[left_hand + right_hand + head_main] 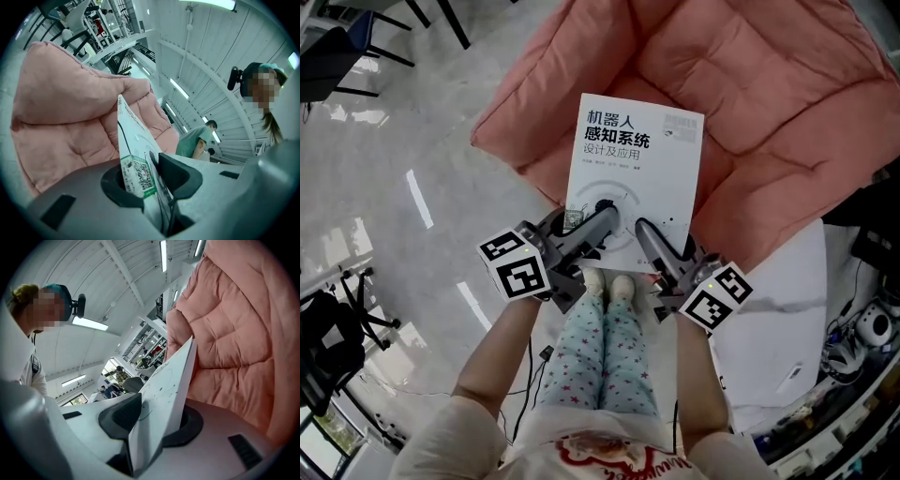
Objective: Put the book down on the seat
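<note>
Head view, L to R: grey floor (394,178) is showing at left. L gripper (612,217), w/ its marker cube (515,263), is reaching in from lower left and clamping the book's (633,159) bottom edge near its left corner. In L gripper view the jaws (150,176) are pressing on both sides of the book (133,136), next to a green QR sticker (138,174). The white book, cover w/ black Chinese title facing up, is being held in mid-frame above the person's legs (609,347). Its top half is overlapping the pink seat's (769,94) front edge. Can't tell if it's touching. R gripper (645,234) is coming in from lower right and gripping the same bottom edge. In R gripper view its jaws (159,418) are closed on the book (168,385), w/ the seat (234,333) filling the right side.
</note>
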Demonstrator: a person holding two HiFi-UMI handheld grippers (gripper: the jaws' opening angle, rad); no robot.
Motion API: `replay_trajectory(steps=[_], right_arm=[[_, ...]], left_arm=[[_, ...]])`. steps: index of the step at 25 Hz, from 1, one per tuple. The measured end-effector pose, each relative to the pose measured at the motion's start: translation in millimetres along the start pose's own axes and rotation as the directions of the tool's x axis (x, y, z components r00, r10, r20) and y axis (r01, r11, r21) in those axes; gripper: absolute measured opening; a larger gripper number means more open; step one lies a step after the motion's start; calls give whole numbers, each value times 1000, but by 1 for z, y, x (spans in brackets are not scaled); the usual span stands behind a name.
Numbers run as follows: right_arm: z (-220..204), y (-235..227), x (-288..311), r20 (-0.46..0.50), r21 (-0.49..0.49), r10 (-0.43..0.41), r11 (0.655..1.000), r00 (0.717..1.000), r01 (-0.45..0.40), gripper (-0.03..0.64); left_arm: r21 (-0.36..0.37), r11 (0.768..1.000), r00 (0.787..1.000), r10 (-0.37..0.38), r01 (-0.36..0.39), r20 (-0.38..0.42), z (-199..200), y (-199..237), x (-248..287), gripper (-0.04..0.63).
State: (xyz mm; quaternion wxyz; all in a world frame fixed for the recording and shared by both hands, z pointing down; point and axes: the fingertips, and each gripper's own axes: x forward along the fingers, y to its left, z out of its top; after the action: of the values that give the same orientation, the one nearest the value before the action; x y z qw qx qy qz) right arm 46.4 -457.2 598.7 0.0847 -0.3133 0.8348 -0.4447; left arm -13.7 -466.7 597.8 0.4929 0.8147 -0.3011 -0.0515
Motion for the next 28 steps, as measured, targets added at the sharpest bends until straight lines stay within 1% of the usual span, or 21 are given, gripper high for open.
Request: replay_trajectory(steps=[5,12,16,21,24,28], right_arm=[[1,0,0,-6,-2,-7,1000,1000,7,121],[-1,-2,1,-20,20,-18,1000,1000,19,121],[-1,-2,1,-20,24,-27,999,999,27,121],[-4,-5,0,-22,56,-35,998,999,36,121],[-2,-3,0,-22,52,-44,998,999,45,124],[-1,-2,1,-34,58,-72,996,997,74,126]], left_arm=[[-7,1000,1000,-2,2,2,0,0,0,91],[-20,1000,1000,6,-6,-6,0,2,1,91],[-21,1000,1000,3,-4,-8,0,3,2,92],[-18,1000,1000,13,-13,-24,-2,4,2,92],[-19,1000,1000,8,-8,-25,0,2,1,94],[-42,999,999,1,-2,-35,1,3,1,94]])
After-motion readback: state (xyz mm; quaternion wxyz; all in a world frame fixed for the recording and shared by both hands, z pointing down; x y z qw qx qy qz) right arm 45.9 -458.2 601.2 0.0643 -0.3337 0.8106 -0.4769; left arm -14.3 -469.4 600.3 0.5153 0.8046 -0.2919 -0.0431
